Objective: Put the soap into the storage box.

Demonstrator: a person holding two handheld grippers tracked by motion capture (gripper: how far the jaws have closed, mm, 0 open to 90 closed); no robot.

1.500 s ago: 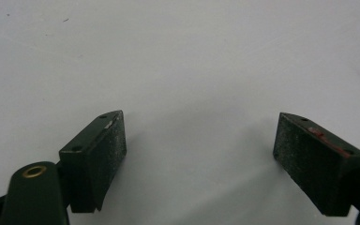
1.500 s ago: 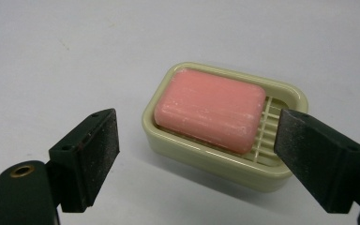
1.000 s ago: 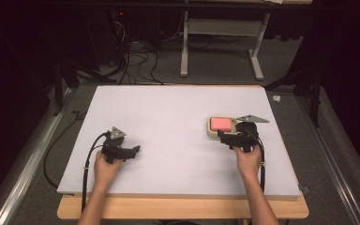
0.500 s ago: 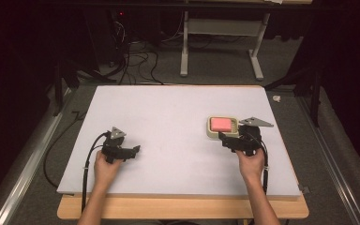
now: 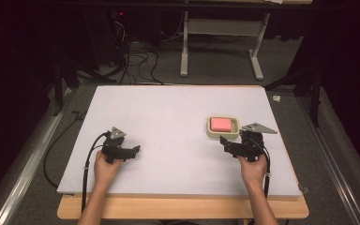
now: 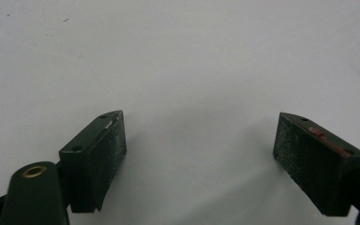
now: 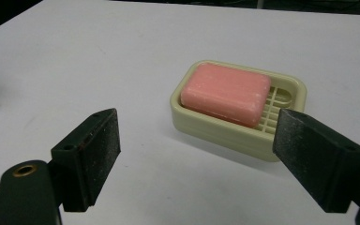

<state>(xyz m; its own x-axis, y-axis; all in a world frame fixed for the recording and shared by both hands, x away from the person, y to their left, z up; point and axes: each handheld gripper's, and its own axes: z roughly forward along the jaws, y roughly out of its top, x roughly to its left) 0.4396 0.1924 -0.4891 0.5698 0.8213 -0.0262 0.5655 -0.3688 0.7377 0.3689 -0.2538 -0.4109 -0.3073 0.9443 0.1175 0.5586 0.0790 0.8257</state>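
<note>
White board covers a wooden table, with dark floor, cables and a grey stand leg behind it.

Item 1, pink soap bar: it lies flat in a cream soap dish, set toward one end so that the slatted floor of the dish shows bare at the other end. In the high view the soap bar and dish sit on the board just ahead of the right gripper.

Item 2, right gripper: jaws spread wide, nothing held between them. The dish lies beyond the fingertips and slightly toward the right-hand jaw as that gripper's camera sees it; that jaw's tip overlaps the dish's near corner in the picture, but contact cannot be confirmed. In the high view the right gripper sits close behind the dish, held by the person's right hand, its grey three-cornered plate on top.

Item 3, left gripper: jaws likewise wide apart and empty, with bare white board between and beyond them. A reddish smear marks the upper edge of its right-hand jaw. In the high view the left gripper is held low over the board by the left hand, well apart from the dish, its cable looping back off the table's near edge.
</note>
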